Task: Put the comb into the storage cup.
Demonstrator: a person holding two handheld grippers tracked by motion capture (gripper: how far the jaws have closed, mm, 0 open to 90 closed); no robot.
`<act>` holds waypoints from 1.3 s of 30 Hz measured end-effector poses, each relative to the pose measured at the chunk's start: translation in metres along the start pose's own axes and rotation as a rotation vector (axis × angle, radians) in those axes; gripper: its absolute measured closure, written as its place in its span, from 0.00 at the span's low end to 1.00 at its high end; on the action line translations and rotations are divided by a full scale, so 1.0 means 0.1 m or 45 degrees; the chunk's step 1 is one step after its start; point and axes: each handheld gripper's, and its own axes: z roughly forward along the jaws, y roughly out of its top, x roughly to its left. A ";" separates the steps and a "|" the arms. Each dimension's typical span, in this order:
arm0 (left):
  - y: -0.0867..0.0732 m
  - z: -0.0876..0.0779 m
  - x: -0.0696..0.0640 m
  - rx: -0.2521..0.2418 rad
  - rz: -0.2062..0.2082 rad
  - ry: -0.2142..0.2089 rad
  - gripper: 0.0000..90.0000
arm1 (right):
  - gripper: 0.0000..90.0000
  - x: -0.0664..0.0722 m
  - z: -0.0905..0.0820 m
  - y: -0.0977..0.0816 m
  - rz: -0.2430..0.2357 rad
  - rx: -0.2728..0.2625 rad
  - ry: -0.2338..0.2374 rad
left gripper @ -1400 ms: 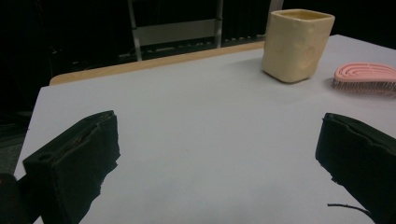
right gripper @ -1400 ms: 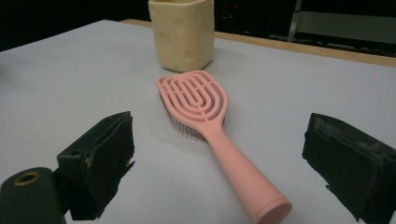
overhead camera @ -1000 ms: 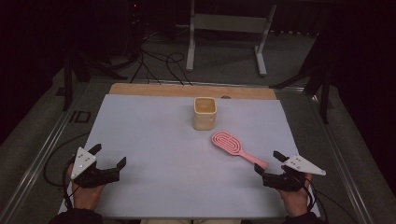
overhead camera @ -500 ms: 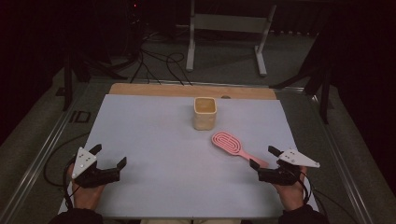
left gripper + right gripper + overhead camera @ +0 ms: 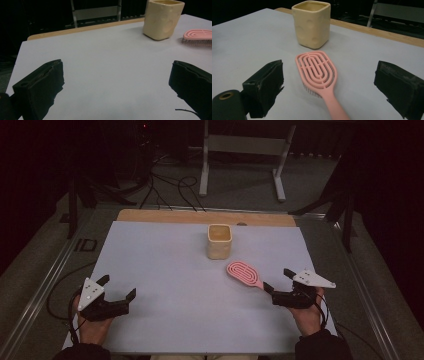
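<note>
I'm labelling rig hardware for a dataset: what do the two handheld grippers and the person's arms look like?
Each claw is black, with two blocky jaws faced in rough, ragged-edged foam-like pads. The left gripper and right gripper each carry a pale grey three-cornered plate on top, with small dark dots on the left one. Thin black cables trail from both. The person wears dark sleeves.

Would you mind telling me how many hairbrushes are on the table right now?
1. The pink hairbrush lies right of centre, just in front of the cup, its handle pointing toward the open right gripper.
</note>
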 end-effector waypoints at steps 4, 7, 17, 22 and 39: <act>0.00 0.00 0.00 0.001 -0.010 -0.005 0.01 | 0.09 -0.01 0.02 0.03 -0.001 0.009 0.000; 0.00 0.00 0.00 0.003 -0.011 -0.003 0.01 | 0.09 -0.02 0.04 0.06 -0.001 0.014 0.006; 0.00 0.00 0.00 0.005 -0.004 0.001 0.01 | 0.09 -0.06 0.10 0.12 0.006 0.026 0.015; 0.00 0.00 0.01 0.004 -0.005 0.004 0.01 | 0.09 -0.13 0.15 0.12 0.049 0.035 0.025; 0.00 0.00 0.01 0.006 -0.012 0.004 0.01 | 0.09 -0.17 0.27 0.21 0.053 0.044 0.007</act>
